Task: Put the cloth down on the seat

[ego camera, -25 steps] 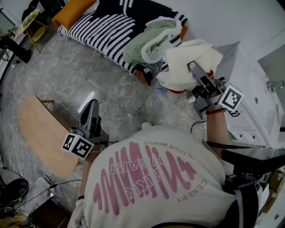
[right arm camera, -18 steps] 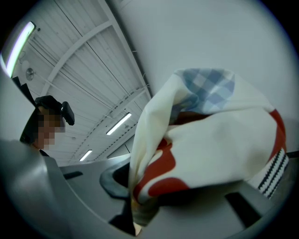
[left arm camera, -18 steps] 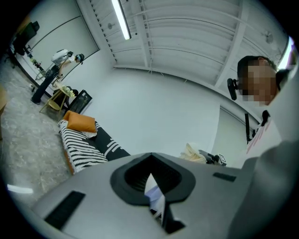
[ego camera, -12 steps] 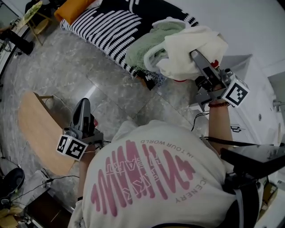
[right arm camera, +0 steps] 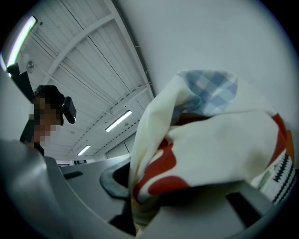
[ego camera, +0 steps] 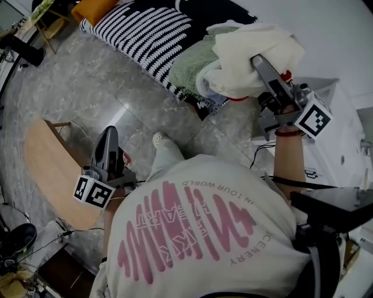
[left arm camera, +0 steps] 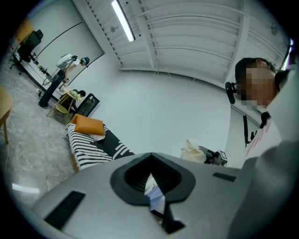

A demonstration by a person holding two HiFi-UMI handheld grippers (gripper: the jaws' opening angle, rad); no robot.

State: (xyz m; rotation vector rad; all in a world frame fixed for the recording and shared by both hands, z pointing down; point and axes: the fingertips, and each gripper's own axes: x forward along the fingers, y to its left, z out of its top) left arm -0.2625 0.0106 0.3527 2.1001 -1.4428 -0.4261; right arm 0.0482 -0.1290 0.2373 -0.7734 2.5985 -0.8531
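Observation:
A cream cloth (ego camera: 247, 58) with red patches and a blue check corner (right arm camera: 210, 140) hangs bunched from my right gripper (ego camera: 257, 59), whose jaws are shut on its fold (right arm camera: 135, 205). The bundle is held in the air over the near end of the seat, a sofa with a black-and-white striped cover (ego camera: 143, 29). A pale green cloth (ego camera: 189, 67) lies on that end, just left of the bundle. My left gripper (ego camera: 109, 134) is low at the left over the floor, jaws together, nothing seen in them. The left gripper view shows the cloth (left arm camera: 191, 151) far off.
An orange cushion (ego camera: 96, 7) lies at the sofa's far end. A wooden table (ego camera: 46, 174) stands left of my left gripper. White cabinets (ego camera: 341, 134) line the right side. The person's shoe (ego camera: 158, 139) is on the grey stone floor (ego camera: 87, 87).
The right gripper has carried the cloth farther forward, to over the sofa's near end. The person has stepped closer, a shoe now showing. The left gripper has barely moved.

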